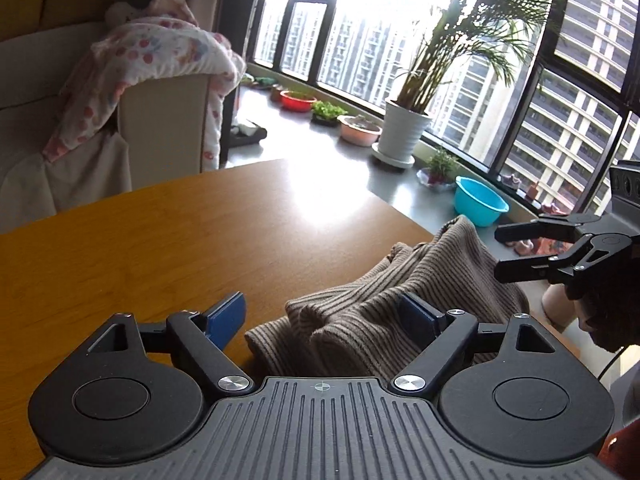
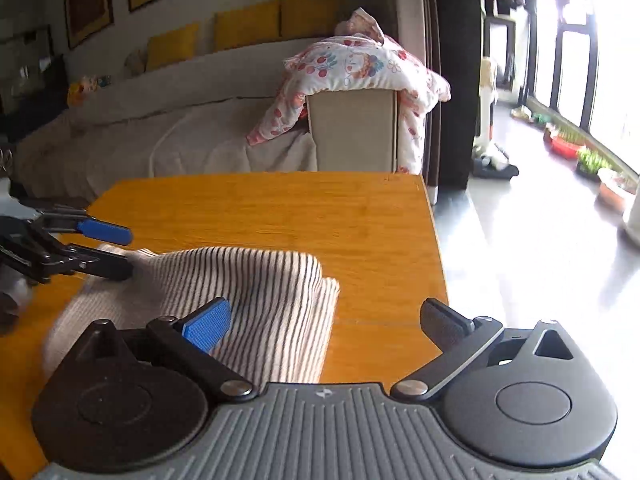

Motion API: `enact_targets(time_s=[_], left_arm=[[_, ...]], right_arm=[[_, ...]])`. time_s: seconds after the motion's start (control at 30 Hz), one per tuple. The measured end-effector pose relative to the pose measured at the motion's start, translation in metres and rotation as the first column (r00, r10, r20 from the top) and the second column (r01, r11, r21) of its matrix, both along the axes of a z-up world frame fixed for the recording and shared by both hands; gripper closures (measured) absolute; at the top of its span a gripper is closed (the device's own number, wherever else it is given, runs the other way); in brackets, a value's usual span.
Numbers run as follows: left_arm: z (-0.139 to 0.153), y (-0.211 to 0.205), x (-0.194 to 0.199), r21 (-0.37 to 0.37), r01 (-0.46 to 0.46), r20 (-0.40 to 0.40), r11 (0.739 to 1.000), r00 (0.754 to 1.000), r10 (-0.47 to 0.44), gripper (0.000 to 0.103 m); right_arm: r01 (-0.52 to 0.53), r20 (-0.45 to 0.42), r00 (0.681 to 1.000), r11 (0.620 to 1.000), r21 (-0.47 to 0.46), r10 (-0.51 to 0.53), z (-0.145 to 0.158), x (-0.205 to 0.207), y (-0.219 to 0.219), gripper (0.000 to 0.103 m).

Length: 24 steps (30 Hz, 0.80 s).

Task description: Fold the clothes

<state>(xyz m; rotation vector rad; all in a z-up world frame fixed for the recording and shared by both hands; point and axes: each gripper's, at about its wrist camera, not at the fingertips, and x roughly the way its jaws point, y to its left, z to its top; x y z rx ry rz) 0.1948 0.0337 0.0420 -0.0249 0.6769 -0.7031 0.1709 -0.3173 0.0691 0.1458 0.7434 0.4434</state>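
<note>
Closest in, the left gripper (image 1: 326, 314) has its jaws wide apart. A bunched-up striped sweater (image 1: 400, 300) lies between them, and its folds hide most of one blue pad (image 1: 416, 314). The other pad sits clear of the cloth, over bare wood.

The right gripper (image 2: 326, 320) is spread wide too. One blue pad (image 2: 208, 325) hangs over the sweater (image 2: 248, 300), and the other finger is off to the side above the wood. Neither gripper squeezes anything.

The sweater rests on the orange wooden table (image 2: 320, 216), near its front edge. No words or labels can be read anywhere.

Past the table stands a pale sofa (image 2: 160, 136) with a flowery blanket (image 2: 360, 64) draped over its arm. Yellow cushions (image 2: 244, 30) line the back.

By the big window (image 1: 400, 40) are a palm in a white pot (image 1: 404, 128), a blue bowl (image 1: 478, 202), a pink bowl (image 1: 360, 130) and a red bowl (image 1: 297, 100). Tall buildings show outside.
</note>
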Motion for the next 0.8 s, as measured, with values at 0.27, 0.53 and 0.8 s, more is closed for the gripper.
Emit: enact_targets(time_s=[0.27, 0.53, 0.8], left_arm=[[-0.032, -0.031, 0.044, -0.019, 0.051, -0.137, 0.999, 0.989, -0.053, 0.005], [-0.049, -0.003, 0.030, -0.085, 0.003, -0.221, 0.996, 0.975, -0.021, 0.010], [-0.051, 0.032, -0.044, -0.152, -0.054, -0.258, 0.987, 0.966, 0.013, 0.011]], right_arm=[[0.072, -0.378, 0.924, 0.941, 0.331, 0.063, -0.051, -0.033, -0.005, 0.000], [0.019, -0.320, 0.944, 0.960, 0.281, 0.075, -0.054, -0.003, 0.023, 0.020], [-0.069, -0.140, 0.987, 0.995, 0.076, 0.079, -0.036, 0.043, 0.068, 0.013]])
